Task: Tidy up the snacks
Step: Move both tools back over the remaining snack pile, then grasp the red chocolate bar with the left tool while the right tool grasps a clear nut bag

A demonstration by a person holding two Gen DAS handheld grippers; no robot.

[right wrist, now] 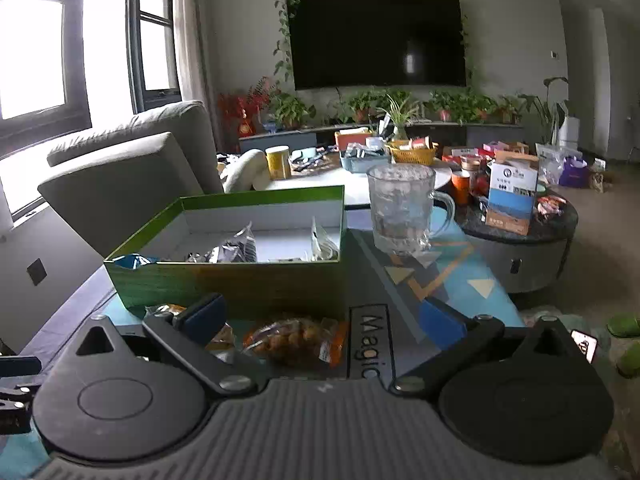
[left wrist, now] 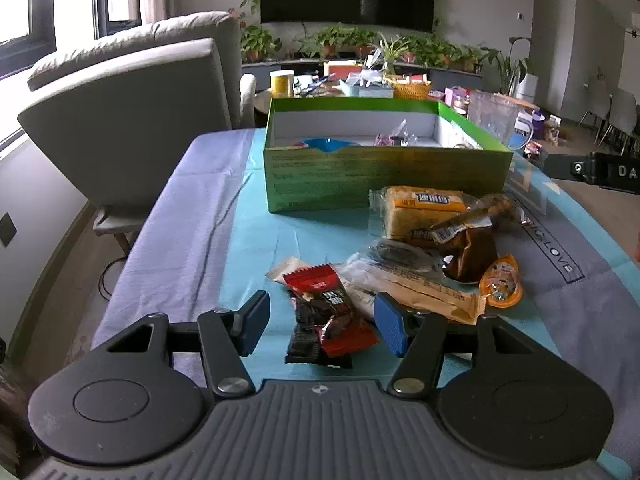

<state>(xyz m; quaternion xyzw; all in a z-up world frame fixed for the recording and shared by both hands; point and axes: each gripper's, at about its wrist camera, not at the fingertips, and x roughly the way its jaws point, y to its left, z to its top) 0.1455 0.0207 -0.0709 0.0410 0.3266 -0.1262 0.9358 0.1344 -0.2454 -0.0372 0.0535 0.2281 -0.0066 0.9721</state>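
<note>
A green cardboard box [left wrist: 384, 176] stands open on the blue tablecloth, with a few wrapped snacks and a blue item [left wrist: 328, 145] inside. In front of it lies a heap of snacks: a bread packet [left wrist: 420, 212], a brown packet [left wrist: 472, 256], a long beige packet [left wrist: 416, 284] and an orange jelly cup [left wrist: 502, 284]. My left gripper [left wrist: 322, 324] is open, its blue pads either side of a red and black packet [left wrist: 328, 316] without pressing it. My right gripper [right wrist: 322, 320] is open over an orange packet of nuts [right wrist: 296, 340], just before the green box [right wrist: 240, 284].
A clear glass mug [right wrist: 400, 208] stands on the cloth right of the box. A grey armchair [left wrist: 132, 120] sits to the left. Behind are a cluttered white table and a dark round side table [right wrist: 520, 248] with boxes. The right gripper's body shows at the left view's right edge.
</note>
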